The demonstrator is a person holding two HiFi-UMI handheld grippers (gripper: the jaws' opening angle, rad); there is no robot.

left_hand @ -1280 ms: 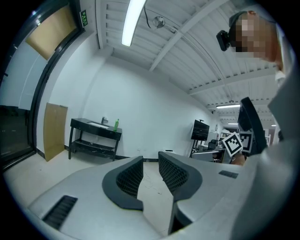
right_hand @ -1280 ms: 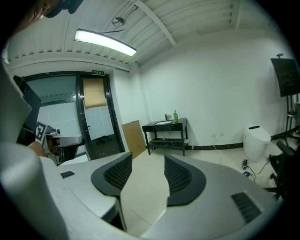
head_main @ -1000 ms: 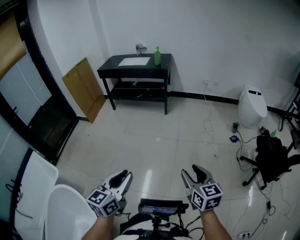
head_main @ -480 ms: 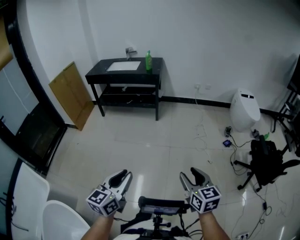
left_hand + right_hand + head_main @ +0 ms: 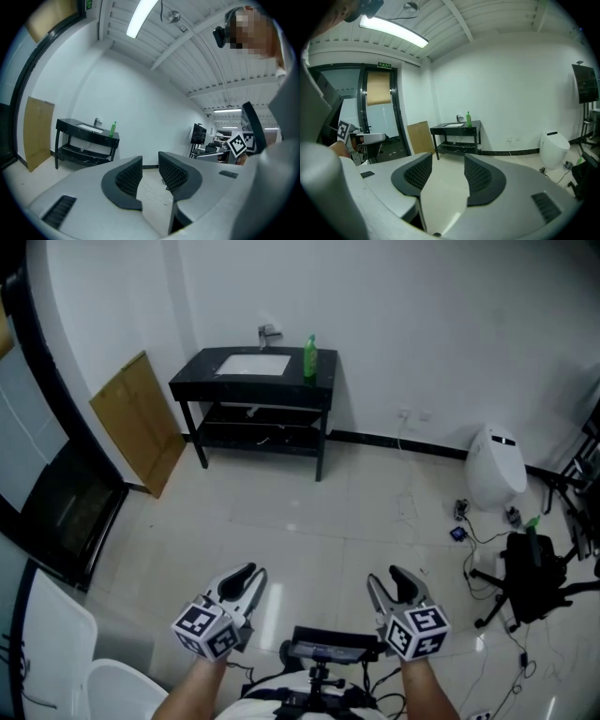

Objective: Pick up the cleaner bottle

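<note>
Left tool jaws partly spread, nothing between them, only floor seen through the gap. Right tool the same: jaws apart, empty. Both are held low and side by side at the bottom of the head view, pointing across the room. A black camera mount sits between the two hands.

Ahead of the tools is open tiled floor, bare through the middle. Loose cables trail on the floor to the right, toward a white rounded unit by the wall and a black chair. On the left a black-framed glass door lines that side, and a cardboard sheet leans on the wall.

The black counter stands against the far wall, with a sink basin set in its top and a lower shelf underneath. The cleaner bottle, green, stands upright on the counter just right of the basin, near the right edge, well apart from both tools.
</note>
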